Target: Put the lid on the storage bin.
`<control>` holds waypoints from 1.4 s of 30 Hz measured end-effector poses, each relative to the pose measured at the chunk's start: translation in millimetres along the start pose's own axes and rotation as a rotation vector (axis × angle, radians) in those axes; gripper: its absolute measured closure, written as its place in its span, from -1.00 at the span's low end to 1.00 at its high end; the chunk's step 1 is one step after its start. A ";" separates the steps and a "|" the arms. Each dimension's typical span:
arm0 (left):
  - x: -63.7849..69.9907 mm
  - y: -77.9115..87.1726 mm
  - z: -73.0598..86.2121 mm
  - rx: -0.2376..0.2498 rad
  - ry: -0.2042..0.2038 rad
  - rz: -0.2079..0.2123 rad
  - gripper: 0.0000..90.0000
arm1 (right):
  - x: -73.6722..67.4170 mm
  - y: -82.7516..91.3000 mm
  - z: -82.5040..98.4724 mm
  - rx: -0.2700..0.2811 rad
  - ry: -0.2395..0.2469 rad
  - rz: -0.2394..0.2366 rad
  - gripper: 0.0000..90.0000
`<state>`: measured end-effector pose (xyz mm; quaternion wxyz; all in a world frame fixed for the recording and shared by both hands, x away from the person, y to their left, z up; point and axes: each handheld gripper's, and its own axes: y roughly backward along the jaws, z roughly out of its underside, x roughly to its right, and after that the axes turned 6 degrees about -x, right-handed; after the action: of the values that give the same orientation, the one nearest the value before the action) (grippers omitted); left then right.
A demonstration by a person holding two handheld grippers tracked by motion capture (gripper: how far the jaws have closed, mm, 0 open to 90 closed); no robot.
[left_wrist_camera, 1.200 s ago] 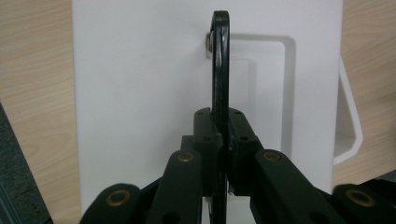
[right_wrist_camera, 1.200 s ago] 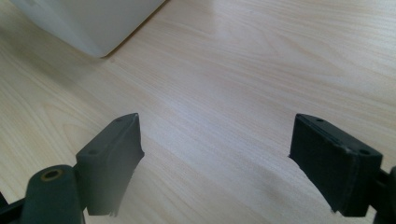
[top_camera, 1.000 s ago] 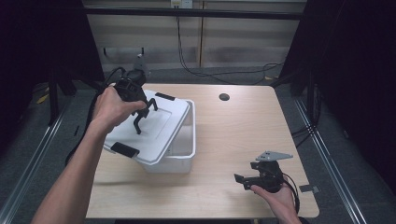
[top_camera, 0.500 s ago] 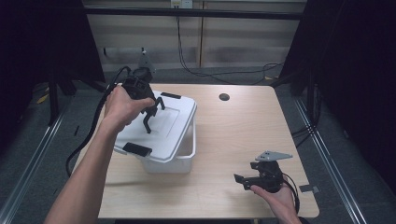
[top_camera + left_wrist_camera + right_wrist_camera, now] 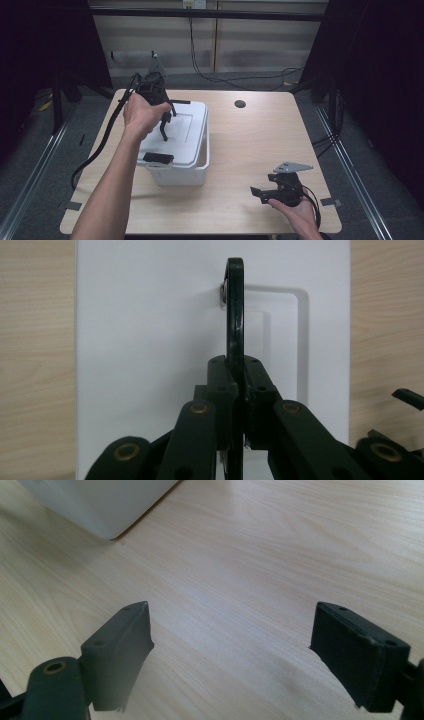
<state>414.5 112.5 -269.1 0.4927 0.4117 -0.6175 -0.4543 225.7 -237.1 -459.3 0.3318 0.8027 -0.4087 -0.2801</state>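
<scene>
A white lidded box point(image 5: 177, 172) stands on the left half of the wooden table point(image 5: 260, 140). Its white lid point(image 5: 187, 127) lies on top, with a black latch point(image 5: 159, 158) at the near end. A thin black handle point(image 5: 165, 129) rises from the lid. My left gripper point(image 5: 164, 117) points down over the lid and is shut on this handle. The left gripper view shows the handle point(image 5: 235, 305) standing on edge between the pressed jaws of my left gripper point(image 5: 236, 385). My right gripper point(image 5: 260, 192) rests near the table's front right and is open. Bare wood lies between its fingertips in the right gripper view point(image 5: 232, 640).
A small round hole point(image 5: 240, 104) sits in the table near its far edge. The left gripper's cable point(image 5: 100, 150) trails off the table's left side. A corner of the white box point(image 5: 100, 505) lies ahead of the right gripper. Dark floor surrounds the table.
The left gripper has moved toward the far side of the table with the handle in its jaws. The lid, tilted a second ago, now lies flatter on the box. The right gripper has stayed put.
</scene>
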 end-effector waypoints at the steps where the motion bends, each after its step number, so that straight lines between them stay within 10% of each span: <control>1: -0.2 0.1 0.0 0.022 0.012 0.008 0.88 | -0.3 0.0 0.1 0.000 0.000 -0.001 -0.65; 22: -0.7 -13.5 -0.2 0.052 0.139 0.012 0.89 | -0.4 -0.1 0.0 -0.006 0.005 -0.010 -0.65; 42: 7.0 -29.2 -1.7 0.043 0.123 0.008 0.89 | 0.1 -0.3 0.0 -0.006 0.006 -0.012 -0.65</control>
<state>416.7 98.3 -295.5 0.5226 0.4471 -0.5972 -0.4126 225.8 -237.1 -459.6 0.3336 0.8051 -0.4020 -0.2810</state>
